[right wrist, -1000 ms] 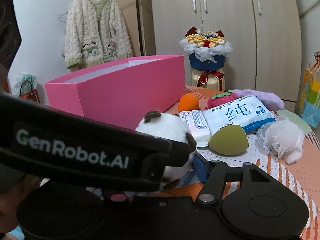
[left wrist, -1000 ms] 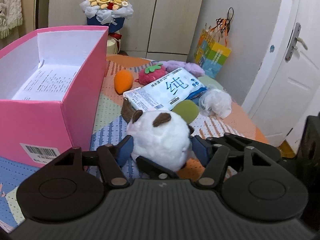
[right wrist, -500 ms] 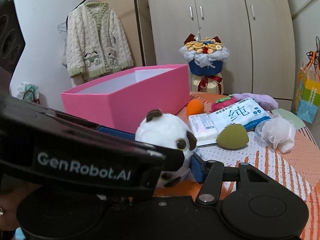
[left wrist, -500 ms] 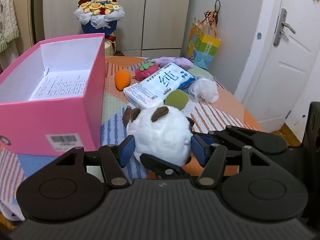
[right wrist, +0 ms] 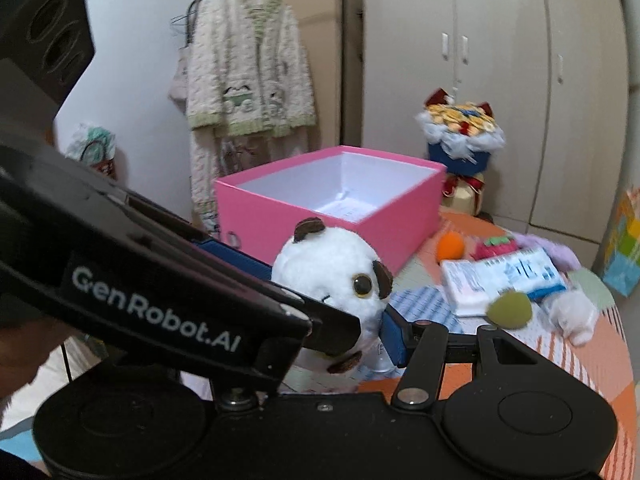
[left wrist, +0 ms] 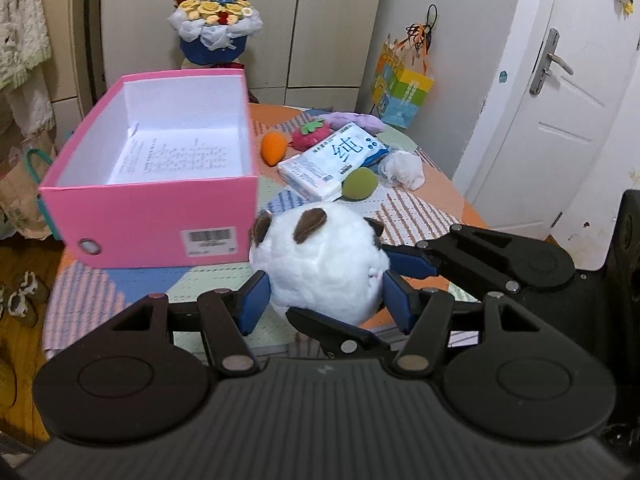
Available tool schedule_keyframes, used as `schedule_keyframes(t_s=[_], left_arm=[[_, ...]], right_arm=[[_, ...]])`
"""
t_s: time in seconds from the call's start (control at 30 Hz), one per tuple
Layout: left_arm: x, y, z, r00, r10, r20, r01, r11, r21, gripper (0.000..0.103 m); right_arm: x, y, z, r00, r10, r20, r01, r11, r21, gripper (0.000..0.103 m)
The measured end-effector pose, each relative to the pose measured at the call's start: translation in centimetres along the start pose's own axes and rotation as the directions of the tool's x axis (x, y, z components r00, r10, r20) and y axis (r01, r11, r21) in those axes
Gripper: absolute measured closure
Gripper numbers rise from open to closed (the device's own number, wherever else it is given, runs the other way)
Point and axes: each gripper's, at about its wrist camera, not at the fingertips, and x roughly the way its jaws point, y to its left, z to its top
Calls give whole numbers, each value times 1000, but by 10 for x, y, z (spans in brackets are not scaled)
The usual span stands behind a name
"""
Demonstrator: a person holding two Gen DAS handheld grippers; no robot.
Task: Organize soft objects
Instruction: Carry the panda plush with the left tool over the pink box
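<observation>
Nearest in the left wrist view, the left gripper (left wrist: 324, 300) has its blue pads pressed into the sides of a round white plush toy (left wrist: 320, 264), which has brown felt ears and sits lifted clear of the table. The right gripper (left wrist: 404, 264) reaches in from the right, one of its blue fingers against the same toy, so both tools clamp it together. In the right wrist view the left gripper's black body, printed with white lettering, crosses the frame and hides the right gripper's left finger; only the right blue pad (right wrist: 394, 336) shows, touching the toy under its glossy eye. What the hidden pad touches cannot be seen, though the toy looks gripped on both sides.

Just behind the toy and to its left stands an open pink cardboard box (left wrist: 152, 216), white inside, with a printed paper sheet on its floor and a barcode label on its near wall. The table (left wrist: 436, 196) is covered by a quilted patchwork cloth of stripes and pastel squares.

Further back lie an olive green sponge (left wrist: 361, 183), a flat plastic pack of wipes (left wrist: 334, 158), a crumpled white mesh puff (left wrist: 402, 165), an orange sponge (left wrist: 273, 148), a fuzzy red strawberry toy (left wrist: 308, 136) and a lilac plush cloth (left wrist: 366, 120), partly covered by the wipes.

Farthest off, a flower bouquet (left wrist: 214, 28) stands before wardrobe doors, and a knitted cardigan (right wrist: 248, 76) hangs at left.
</observation>
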Motion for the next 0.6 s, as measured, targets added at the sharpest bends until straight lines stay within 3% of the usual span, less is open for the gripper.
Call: schedule_keyframes(t_s=[0.3,0.6], left_arm=[[-33,35,25,999,10,37,-9,1000,-11,43],[-29,83,87,998,-2,68,5,999,-44,43]], right_arm=[[9,20,42,998,51,26,-50,998,-35,42],[48,3,102,994,94,63,-95,995,15,42]])
